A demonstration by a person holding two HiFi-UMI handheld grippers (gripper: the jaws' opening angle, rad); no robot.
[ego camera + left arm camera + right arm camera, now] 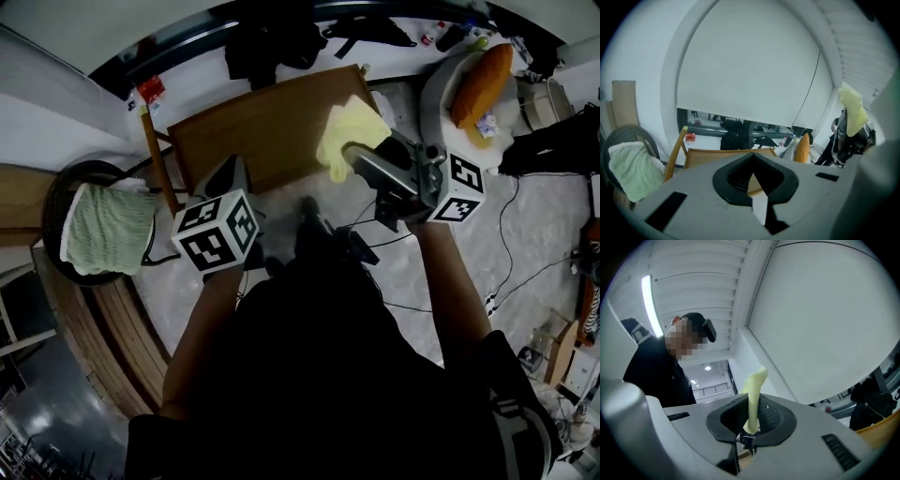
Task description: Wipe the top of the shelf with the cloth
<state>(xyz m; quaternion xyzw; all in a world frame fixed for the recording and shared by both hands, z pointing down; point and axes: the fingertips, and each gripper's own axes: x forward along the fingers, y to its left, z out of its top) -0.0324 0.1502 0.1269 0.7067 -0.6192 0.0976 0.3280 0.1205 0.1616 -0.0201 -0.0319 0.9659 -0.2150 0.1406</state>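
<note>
Right tongs pinch the yellow cloth, left tongs closed, empty. Next, I'd lower it onto the shelf and wipe.

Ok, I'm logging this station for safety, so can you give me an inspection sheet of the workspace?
Surface: wooden shelf top; nothing seen lying on it.
Job's things: yellow cloth held over the shelf's right end; contact unclear.
Clutter: green towel on dark chair; orange cushion on round white table.
Grippers: left gripper shut, empty; right gripper shut on yellow cloth.
Cables: dark cables on floor at right.
Surroundings: dark bags beyond the shelf; person nearby.
</note>
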